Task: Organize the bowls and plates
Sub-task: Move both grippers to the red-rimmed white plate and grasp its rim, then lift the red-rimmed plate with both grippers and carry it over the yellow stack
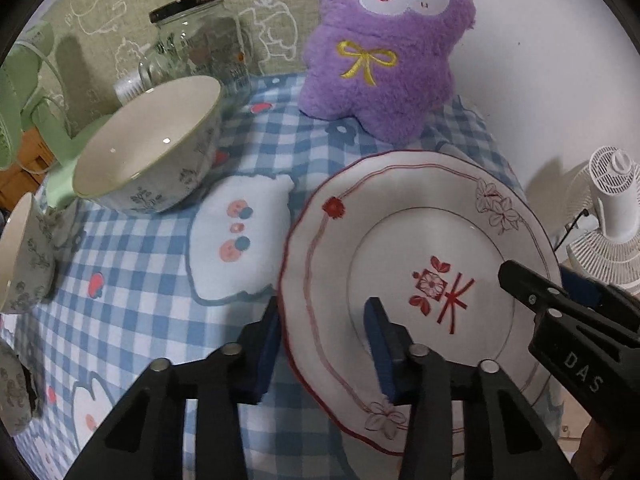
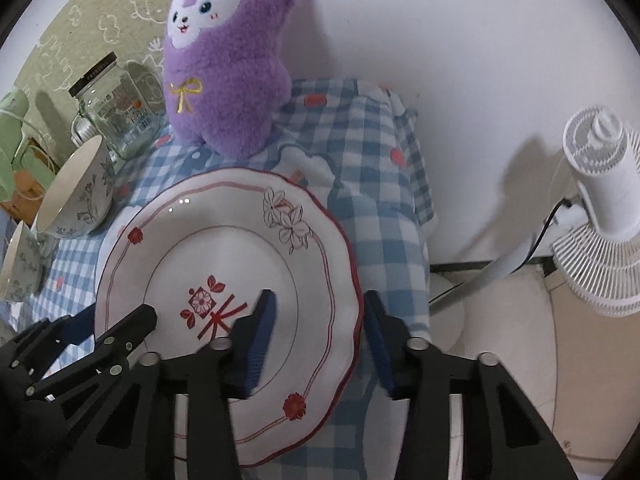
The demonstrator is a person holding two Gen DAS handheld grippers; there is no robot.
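Straddling opposite rims of the plate (image 1: 400, 240) lying flat on the checked tablecloth (image 1: 140, 300), the left gripper (image 1: 320, 344) and right gripper (image 2: 316, 332) stand part-spread, not visibly pinching, so uneven closing could tip or slide it off the near edge.

Left black two-finger gripper (image 1: 322, 308) with blue pads (image 1: 260, 352), tilted steeply downward, jaws partly apart. Right black two-finger gripper (image 2: 319, 298) angled down alike, jaws partly apart, fingertips reaching in from right of the left jaws.
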